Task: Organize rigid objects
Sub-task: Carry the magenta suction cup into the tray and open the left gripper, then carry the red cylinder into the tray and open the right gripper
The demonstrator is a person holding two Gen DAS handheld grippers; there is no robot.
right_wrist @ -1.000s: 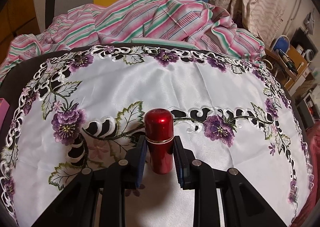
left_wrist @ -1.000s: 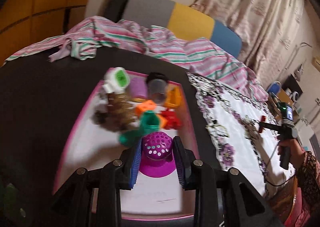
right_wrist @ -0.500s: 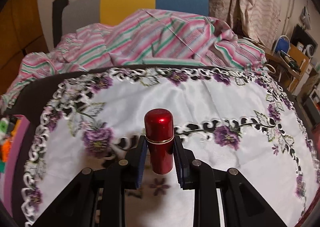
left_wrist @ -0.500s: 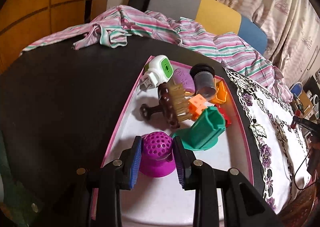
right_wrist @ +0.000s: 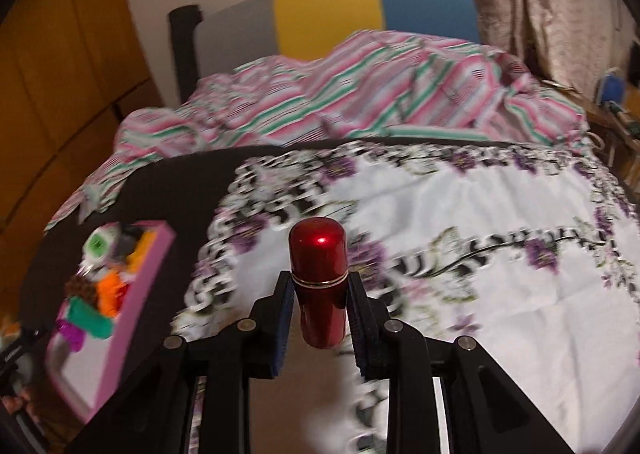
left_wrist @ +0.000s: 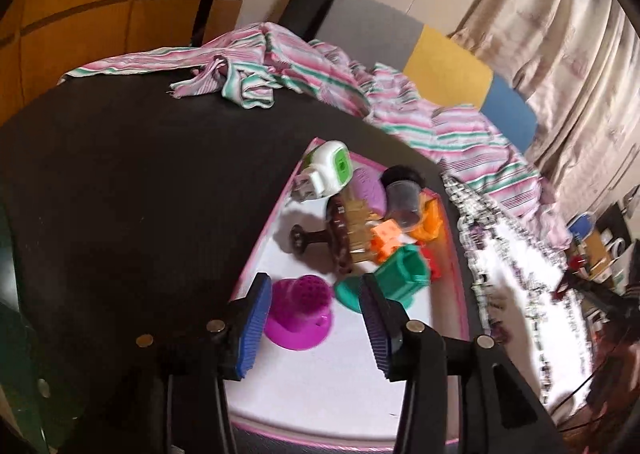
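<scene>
Your left gripper [left_wrist: 316, 318] has just been opening its jaws, and the purple perforated piece [left_wrist: 299, 312] sits between them on the floor of the pink-rimmed tray [left_wrist: 256, 254], pads clear of it on both sides. Same tray holds a green block [left_wrist: 400, 278] just right of the purple piece, a brown brush [left_wrist: 340, 238], an orange cube [left_wrist: 386, 238], a clear cup with a dark lid [left_wrist: 402, 202] and a white-and-green plug-in thing [left_wrist: 326, 170] at the far end. Your right gripper [right_wrist: 319, 318] is pinching a red metallic capsule [right_wrist: 318, 278] upright, up over the white floral embroidered cloth [right_wrist: 480, 214]. Tray and cloth lie side by side on a black table [left_wrist: 120, 174], striped fabric [right_wrist: 360, 94] heaped at its far edge, a grey-yellow-blue chair back [right_wrist: 340, 14] and curtains [left_wrist: 560, 54] behind. Can't make out any writing.
</scene>
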